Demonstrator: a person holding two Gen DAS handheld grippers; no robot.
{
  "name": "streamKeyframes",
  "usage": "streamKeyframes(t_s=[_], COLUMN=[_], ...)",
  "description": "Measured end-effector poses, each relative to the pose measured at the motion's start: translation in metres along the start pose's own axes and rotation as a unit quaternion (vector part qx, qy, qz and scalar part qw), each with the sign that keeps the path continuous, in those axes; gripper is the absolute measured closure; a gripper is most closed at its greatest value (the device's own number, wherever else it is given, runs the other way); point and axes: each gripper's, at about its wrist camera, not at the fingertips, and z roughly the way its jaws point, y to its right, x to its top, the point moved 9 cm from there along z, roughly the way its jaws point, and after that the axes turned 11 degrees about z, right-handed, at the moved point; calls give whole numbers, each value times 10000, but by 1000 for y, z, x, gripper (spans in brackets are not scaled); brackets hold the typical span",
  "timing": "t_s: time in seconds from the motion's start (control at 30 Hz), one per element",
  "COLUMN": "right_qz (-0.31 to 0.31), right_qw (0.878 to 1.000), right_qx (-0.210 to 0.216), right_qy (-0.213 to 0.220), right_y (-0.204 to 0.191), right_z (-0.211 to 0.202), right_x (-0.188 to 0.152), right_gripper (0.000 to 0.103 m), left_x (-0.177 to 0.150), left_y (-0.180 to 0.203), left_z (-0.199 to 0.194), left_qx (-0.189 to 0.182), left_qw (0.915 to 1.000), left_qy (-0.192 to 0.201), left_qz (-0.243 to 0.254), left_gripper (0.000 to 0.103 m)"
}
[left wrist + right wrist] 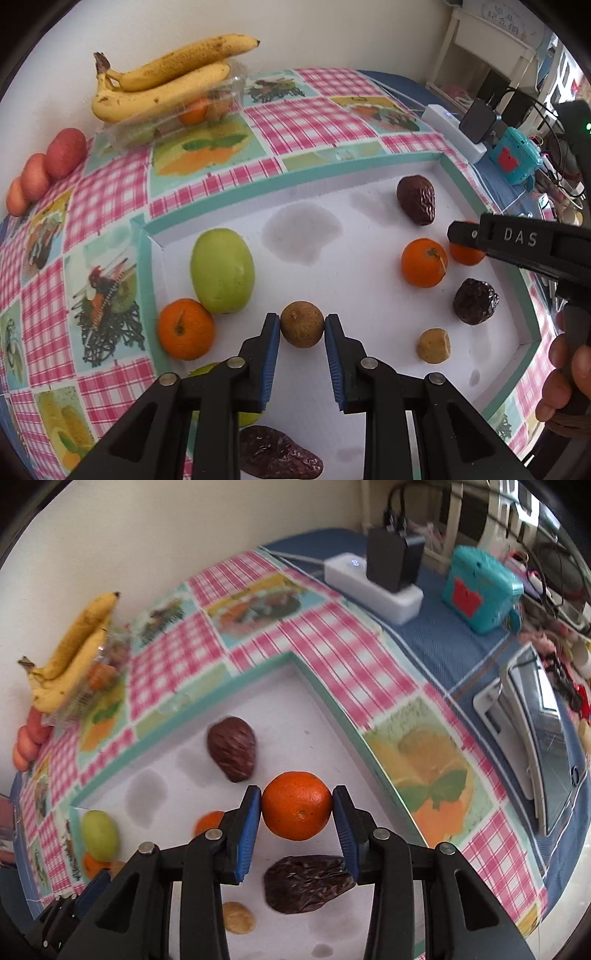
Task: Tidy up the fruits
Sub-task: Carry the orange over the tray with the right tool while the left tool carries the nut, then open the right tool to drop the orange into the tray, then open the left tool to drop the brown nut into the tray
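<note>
Left tool (302, 328) clamped on brown longan (302, 324) above white tray (369, 206), right tool (297, 812) clamped on tangerine (296, 805) over same tray, "DAS" lettering (520, 237) readable on right tool.

A pink-and-white checked tablecloth with fruit picture panels (110, 206) lies under a white tray with a teal rim (229, 210). Bright orange mandarins (296, 805), a pale green oval fruit (222, 270), dark brown wrinkled dates (416, 199) and speckled yellow bananas (166, 79) show.
</note>
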Motion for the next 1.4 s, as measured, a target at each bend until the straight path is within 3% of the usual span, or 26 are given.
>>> streamKeyframes(t_s=[0.6, 0.67, 0.73, 0.77, 0.8, 0.87, 0.9, 0.93, 1.17, 1.3, 1.4], right_qz=[-185, -210, -243, -264, -283, -322, -347, -376, -576, -679, -765], right_qw=[9998, 9997, 9996, 9996, 9995, 9994, 9993, 9991, 9980, 9973, 9967], right_qx=[-100, -87, -90, -81, -66, -47, -51, -59, -27, 36, 36], right_qy=[70, 68, 95, 109, 115, 138, 157, 178, 270, 262, 275], right_y=[-3, -3, -4, -5, -7, -10, -12, -13, -26, -34, -39], right_z=[1, 1, -1, -2, -3, -6, -8, -10, -19, -20, -21], right_x=[2, 3, 3, 3, 3, 3, 2, 2, -3, -8, -13], right_gripper=[61, 57, 42, 42, 42, 41, 37, 29, 20, 19, 8], left_x=[1, 1, 3, 4, 5, 7, 7, 7, -6, -20, -28], left_y=[0, -1, -2, -2, -3, -7, -9, -14, -56, -89, -108], left_z=[-3, -5, -10, -12, -15, -21, -24, -28, -37, -42, -49], left_qx=[128, 148, 171, 188, 207, 250, 282, 309, 581, 825, 1047], left_qw=[9998, 9997, 9997, 9997, 9997, 9996, 9996, 9995, 9957, 9892, 9835], left_qy=[-73, -77, -43, -21, -2, 39, 55, 78, -14, 9, 91], left_qz=[131, 153, 153, 152, 147, 105, 60, -35, -722, -1211, -1474], left_gripper=[76, 75, 74, 74, 72, 56, 37, 33, 24, 6, 0])
